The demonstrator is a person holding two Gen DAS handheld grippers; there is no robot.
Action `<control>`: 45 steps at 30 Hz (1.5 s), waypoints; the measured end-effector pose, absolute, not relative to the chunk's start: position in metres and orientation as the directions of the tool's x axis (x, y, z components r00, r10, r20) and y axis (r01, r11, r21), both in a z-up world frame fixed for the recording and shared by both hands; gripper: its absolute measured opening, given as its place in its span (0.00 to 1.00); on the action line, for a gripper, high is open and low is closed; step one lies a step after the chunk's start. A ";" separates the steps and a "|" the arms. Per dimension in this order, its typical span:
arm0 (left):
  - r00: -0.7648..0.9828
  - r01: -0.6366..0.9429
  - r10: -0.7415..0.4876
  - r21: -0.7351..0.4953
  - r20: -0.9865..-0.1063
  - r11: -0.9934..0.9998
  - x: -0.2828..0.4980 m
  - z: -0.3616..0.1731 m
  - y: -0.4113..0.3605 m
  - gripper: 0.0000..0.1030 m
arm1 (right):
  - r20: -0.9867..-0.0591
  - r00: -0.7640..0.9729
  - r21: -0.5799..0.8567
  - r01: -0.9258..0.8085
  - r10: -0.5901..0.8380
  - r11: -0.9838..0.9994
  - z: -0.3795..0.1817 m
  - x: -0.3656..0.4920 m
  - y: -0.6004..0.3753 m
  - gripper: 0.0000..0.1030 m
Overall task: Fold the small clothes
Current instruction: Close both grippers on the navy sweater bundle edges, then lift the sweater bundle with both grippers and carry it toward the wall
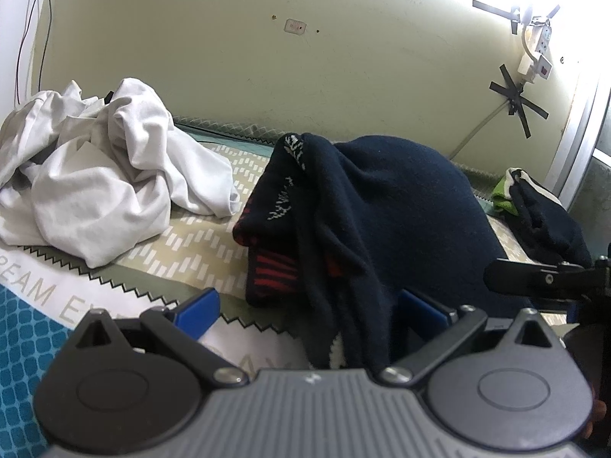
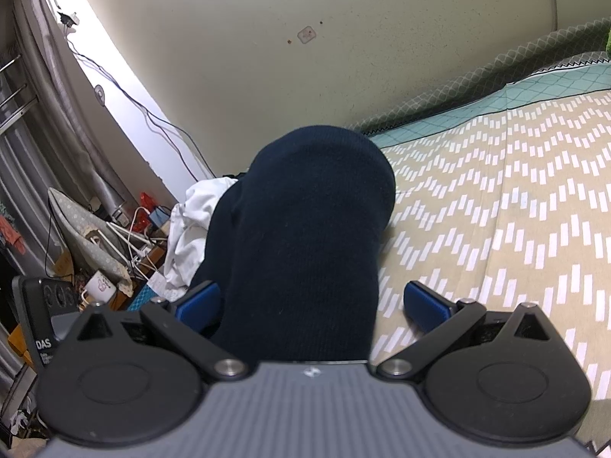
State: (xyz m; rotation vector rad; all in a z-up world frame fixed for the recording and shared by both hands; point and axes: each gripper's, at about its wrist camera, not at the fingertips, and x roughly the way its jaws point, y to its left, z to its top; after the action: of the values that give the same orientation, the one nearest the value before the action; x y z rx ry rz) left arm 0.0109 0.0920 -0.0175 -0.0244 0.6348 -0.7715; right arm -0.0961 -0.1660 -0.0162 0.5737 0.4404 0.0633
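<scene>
A dark navy sock [image 1: 382, 206] with red stripes and white lettering lies bunched on the bedsheet [image 1: 198, 244]. Its near end droops between the blue fingers [image 1: 198, 305] of my left gripper [image 1: 309, 305], which is open wide around it. In the right wrist view the sock [image 2: 305, 229] shows as a plain rounded navy mass that runs back between the fingers of my right gripper [image 2: 313, 301], also open. The left blue pad [image 2: 200, 301] touches the cloth and the right pad [image 2: 427, 305] stands apart from it. Where the sock ends under each gripper is hidden.
A crumpled white garment [image 1: 95, 175] lies on the left of the bed. Another dark sock with a green patch [image 1: 542, 213] lies at the right. A cream wall [image 1: 305, 57] stands close behind. Beyond the bed's edge are cables and clutter [image 2: 114, 248]. Patterned sheet [image 2: 496, 210] stretches to the right.
</scene>
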 end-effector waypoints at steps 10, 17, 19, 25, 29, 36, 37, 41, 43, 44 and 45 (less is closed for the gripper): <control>0.441 0.662 -0.717 -0.344 -0.540 0.666 0.023 -0.018 0.091 1.00 | -0.391 0.904 0.549 0.079 0.172 0.832 -0.015 -0.091 -0.173 0.94; 0.398 0.656 -0.736 -0.390 -0.548 0.646 0.040 -0.019 0.086 1.00 | -0.434 0.878 0.527 0.068 0.199 0.847 -0.010 -0.070 -0.179 0.94; 0.393 0.665 -0.738 -0.386 -0.548 0.640 0.041 -0.019 0.083 1.00 | -0.456 0.865 0.493 0.052 0.208 0.868 -0.009 -0.063 -0.176 0.94; 0.373 0.663 -0.759 -0.418 -0.534 0.621 0.046 -0.021 0.086 0.97 | -0.489 0.844 0.438 0.018 0.221 0.899 -0.007 -0.044 -0.166 0.94; 0.382 0.665 -0.752 -0.405 -0.537 0.627 0.045 -0.020 0.097 0.79 | -0.482 0.824 0.536 0.010 0.297 0.844 -0.006 -0.033 -0.160 0.92; 0.350 0.678 -0.770 -0.423 -0.534 0.602 0.046 -0.022 0.106 0.79 | -0.494 0.810 0.498 -0.033 0.315 0.867 -0.008 -0.028 -0.156 0.90; 0.375 0.688 -0.752 -0.380 -0.543 0.618 0.042 -0.022 0.100 0.79 | -0.498 0.810 0.499 -0.026 0.311 0.866 -0.007 -0.026 -0.156 0.86; 0.361 0.695 -0.758 -0.385 -0.543 0.607 0.037 -0.016 0.086 0.50 | -0.492 0.821 0.475 -0.026 0.290 0.880 0.001 -0.028 -0.153 0.65; 0.360 0.712 -0.773 -0.382 -0.523 0.590 0.034 -0.004 0.077 0.44 | -0.454 0.836 0.488 -0.056 0.308 0.871 0.009 -0.039 -0.156 0.51; 0.360 0.731 -0.779 -0.364 -0.513 0.577 0.030 0.003 0.069 0.41 | -0.432 0.846 0.495 -0.066 0.312 0.866 0.013 -0.045 -0.160 0.49; 0.359 0.750 -0.785 -0.344 -0.505 0.564 0.026 0.011 0.059 0.40 | -0.407 0.858 0.503 -0.074 0.312 0.861 0.019 -0.053 -0.165 0.49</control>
State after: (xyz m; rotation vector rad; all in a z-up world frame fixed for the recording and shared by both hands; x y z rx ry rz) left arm 0.0258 0.0591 0.0110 -0.0576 0.6837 -0.9907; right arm -0.0525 -0.1646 0.0186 0.4961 0.5017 0.2115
